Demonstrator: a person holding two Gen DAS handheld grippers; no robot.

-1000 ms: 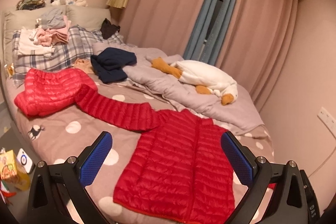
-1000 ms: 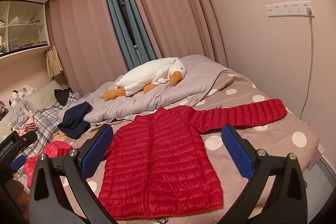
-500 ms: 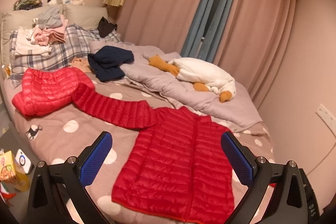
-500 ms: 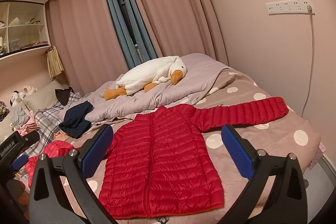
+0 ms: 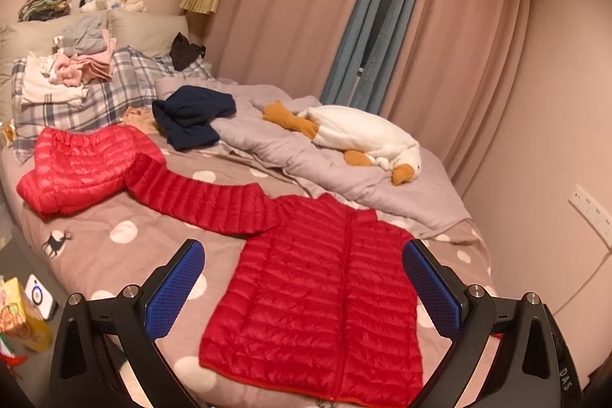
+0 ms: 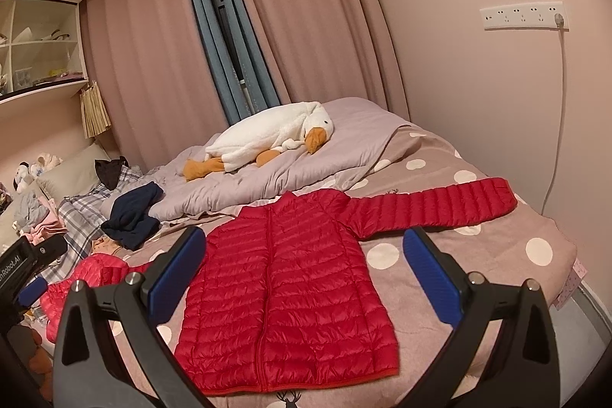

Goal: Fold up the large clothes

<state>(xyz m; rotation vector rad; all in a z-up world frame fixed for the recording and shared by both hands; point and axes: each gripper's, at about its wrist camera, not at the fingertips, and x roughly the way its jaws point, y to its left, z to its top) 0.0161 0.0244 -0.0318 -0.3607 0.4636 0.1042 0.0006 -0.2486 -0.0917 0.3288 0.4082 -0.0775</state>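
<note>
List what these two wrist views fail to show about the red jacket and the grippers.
- Red jacket: hem cut off by the bottom edge, left wrist view.
- Its far sleeve end: hidden behind the left finger, right wrist view.
- Left gripper and right gripper: open above the jacket; height cannot be judged.

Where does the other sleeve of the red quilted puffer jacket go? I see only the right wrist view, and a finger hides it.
Observer: In the left wrist view that sleeve of the red quilted puffer jacket lies stretched flat; its cuff touches a second, crumpled red puffer jacket.
Operator: Is the left gripper holding something?
Observer: No. Its fingers are wide apart, nothing between them.
Operator: Is anything on the floor there?
Observer: A yellow carton and a small white device, beside the bed.
</note>
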